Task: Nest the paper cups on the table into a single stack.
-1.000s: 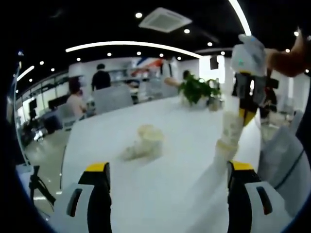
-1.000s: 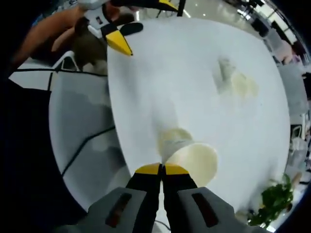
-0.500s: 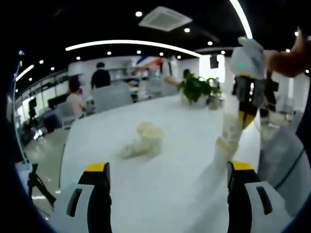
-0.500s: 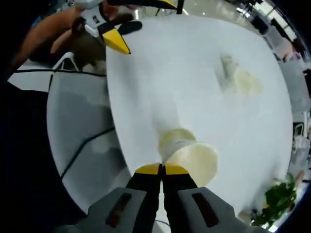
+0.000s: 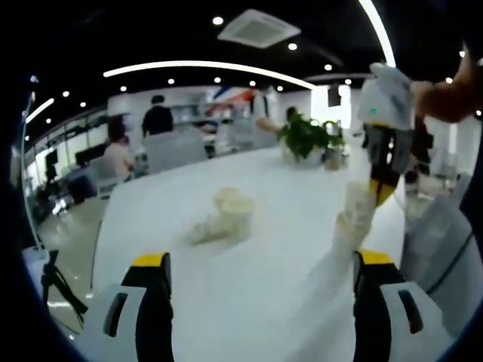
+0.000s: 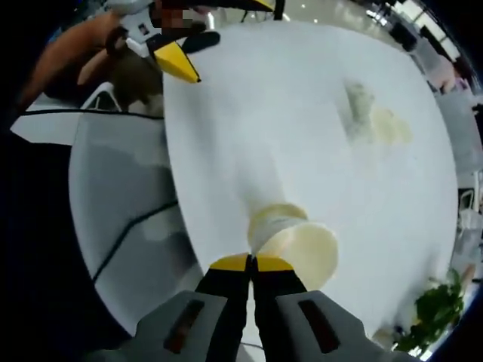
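The right hand-held gripper (image 6: 251, 263) is clamped on a nested paper cup stack (image 6: 294, 241) above the white worktop (image 6: 302, 128); the left hand-held gripper (image 5: 260, 260) stands apart, near two cups (image 5: 225, 219) lying mid-worktop

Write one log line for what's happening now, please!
right gripper: shut on held cup stack | left gripper: open | lying cups: on white table
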